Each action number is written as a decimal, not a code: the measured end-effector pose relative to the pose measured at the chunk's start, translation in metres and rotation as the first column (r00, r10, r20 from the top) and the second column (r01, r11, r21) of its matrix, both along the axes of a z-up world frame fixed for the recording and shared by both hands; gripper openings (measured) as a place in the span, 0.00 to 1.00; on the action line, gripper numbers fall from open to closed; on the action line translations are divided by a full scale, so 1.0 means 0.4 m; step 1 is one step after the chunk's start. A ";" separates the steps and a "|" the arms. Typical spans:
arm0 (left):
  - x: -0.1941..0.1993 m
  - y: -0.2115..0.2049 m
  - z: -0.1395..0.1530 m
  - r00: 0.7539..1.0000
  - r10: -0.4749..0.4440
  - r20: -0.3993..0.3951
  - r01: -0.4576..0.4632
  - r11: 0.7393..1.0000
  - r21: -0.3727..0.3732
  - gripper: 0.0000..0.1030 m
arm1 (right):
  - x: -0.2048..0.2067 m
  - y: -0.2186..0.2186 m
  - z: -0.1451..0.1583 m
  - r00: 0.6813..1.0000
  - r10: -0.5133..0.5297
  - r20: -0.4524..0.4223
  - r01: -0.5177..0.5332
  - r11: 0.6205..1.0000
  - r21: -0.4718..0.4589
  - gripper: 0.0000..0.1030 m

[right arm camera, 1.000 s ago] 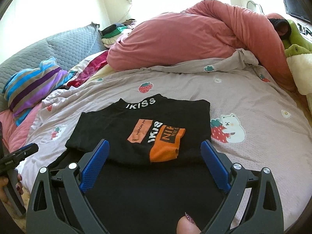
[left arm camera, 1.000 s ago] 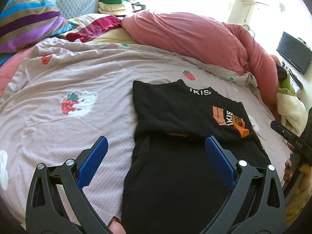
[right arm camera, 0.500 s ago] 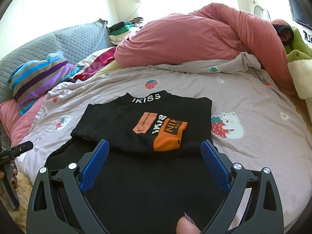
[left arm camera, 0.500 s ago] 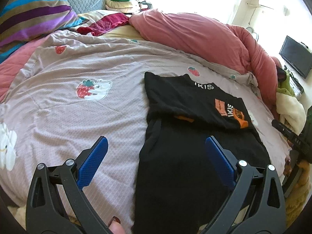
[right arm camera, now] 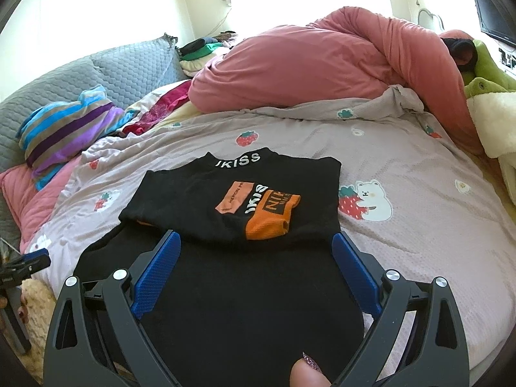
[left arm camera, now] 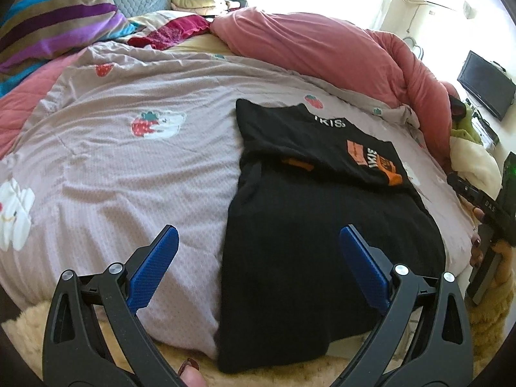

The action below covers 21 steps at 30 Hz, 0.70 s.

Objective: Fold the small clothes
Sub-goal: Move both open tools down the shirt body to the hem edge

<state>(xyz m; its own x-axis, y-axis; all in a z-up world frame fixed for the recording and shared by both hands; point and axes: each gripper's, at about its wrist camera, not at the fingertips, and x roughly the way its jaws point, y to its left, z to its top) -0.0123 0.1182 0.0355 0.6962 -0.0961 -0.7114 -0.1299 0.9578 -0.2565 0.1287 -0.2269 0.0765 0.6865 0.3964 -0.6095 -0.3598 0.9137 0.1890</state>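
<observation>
A black top [left arm camera: 322, 225] with white "UKISS" neck lettering and orange cuffs lies flat on the bed, sleeves folded over its chest; it also shows in the right wrist view [right arm camera: 245, 258]. Its hem hangs over the near bed edge. My left gripper [left arm camera: 258, 242] is open and empty, above the hem's left side near the bed edge. My right gripper [right arm camera: 256, 245] is open and empty, above the lower body of the top. The right gripper's body [left arm camera: 490, 206] shows at the right edge of the left wrist view.
The top lies on a lilac strawberry-print sheet [left arm camera: 129, 167]. A pink duvet [right arm camera: 322, 64] is heaped at the back. A striped pillow [right arm camera: 64, 132] and folded clothes [right arm camera: 200, 51] lie at the back left. A fluffy rug [left arm camera: 290, 374] lies below the bed edge.
Both grippers have pulled back toward the near bed edge, so the top looks farther away and its hanging hem comes into view. Both stay open and empty.
</observation>
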 end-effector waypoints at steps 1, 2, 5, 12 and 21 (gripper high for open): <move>-0.003 -0.003 -0.002 1.000 0.000 -0.002 0.000 1.000 0.001 0.91 | -0.004 -0.003 -0.001 1.000 0.003 0.000 -0.003 1.000 -0.003 0.91; -0.007 -0.006 -0.004 1.000 -0.001 -0.005 0.001 1.000 0.002 0.91 | -0.009 -0.006 -0.003 1.000 0.006 0.000 -0.006 1.000 -0.007 0.91; -0.021 -0.013 -0.013 1.000 -0.005 -0.017 0.005 1.000 0.005 0.91 | -0.020 -0.011 -0.008 1.000 0.010 -0.004 -0.011 1.000 -0.021 0.91; -0.047 -0.029 -0.041 0.998 -0.036 -0.045 0.034 0.999 -0.042 0.91 | -0.037 -0.034 -0.033 0.999 0.003 -0.032 -0.004 0.999 -0.037 0.91; -0.073 -0.045 -0.065 0.995 -0.078 -0.066 0.070 0.991 -0.112 0.65 | -0.050 -0.054 -0.049 0.999 0.001 -0.051 -0.002 0.999 -0.034 0.91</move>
<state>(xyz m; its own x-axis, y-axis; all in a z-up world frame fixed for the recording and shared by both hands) -0.0416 0.1002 0.0097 0.6327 -0.2255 -0.7408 -0.0815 0.9320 -0.3533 0.1085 -0.2486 0.0571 0.6539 0.3757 -0.6567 -0.3519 0.9194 0.1756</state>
